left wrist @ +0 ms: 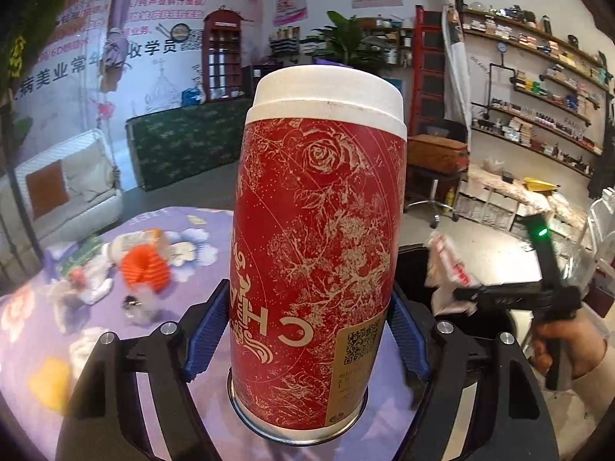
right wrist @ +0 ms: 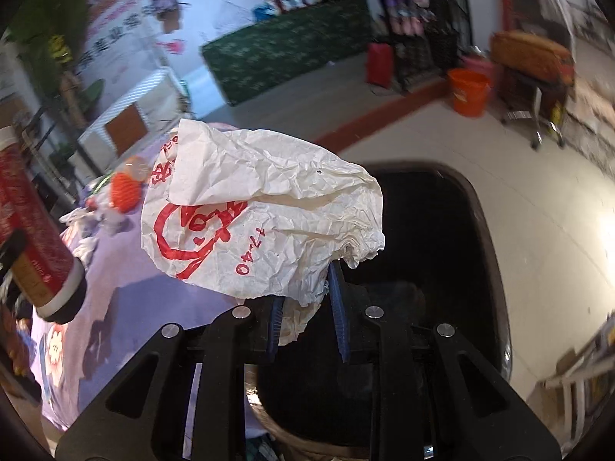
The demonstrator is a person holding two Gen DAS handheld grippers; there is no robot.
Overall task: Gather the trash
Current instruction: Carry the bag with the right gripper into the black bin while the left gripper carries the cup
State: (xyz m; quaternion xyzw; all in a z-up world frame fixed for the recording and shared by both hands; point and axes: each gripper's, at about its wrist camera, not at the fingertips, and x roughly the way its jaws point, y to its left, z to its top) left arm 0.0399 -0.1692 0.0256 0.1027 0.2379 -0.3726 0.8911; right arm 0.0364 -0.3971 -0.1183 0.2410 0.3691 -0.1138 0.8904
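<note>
My left gripper (left wrist: 307, 330) is shut on a tall red canister (left wrist: 319, 253) with gold flower print and a white lid, held above the purple cloth; it also shows in the right wrist view (right wrist: 34, 226). My right gripper (right wrist: 307, 315) is shut on a crumpled white paper wrapper (right wrist: 261, 215) with red print, held over the black bin (right wrist: 442, 238). In the left wrist view the right gripper (left wrist: 461, 296) and wrapper (left wrist: 446, 269) hang above the bin (left wrist: 411, 265). More trash lies on the table: an orange ribbed piece (left wrist: 144, 265), white crumpled scraps (left wrist: 96, 284) and a bottle (left wrist: 138, 242).
The table has a purple flowered cloth (left wrist: 46, 330). A white sofa (left wrist: 65, 184) and a green-covered counter (left wrist: 184, 142) stand behind it. An orange bucket (right wrist: 469, 92) and a chair (right wrist: 534, 73) stand on the floor. Shelves (left wrist: 538, 92) line the right wall.
</note>
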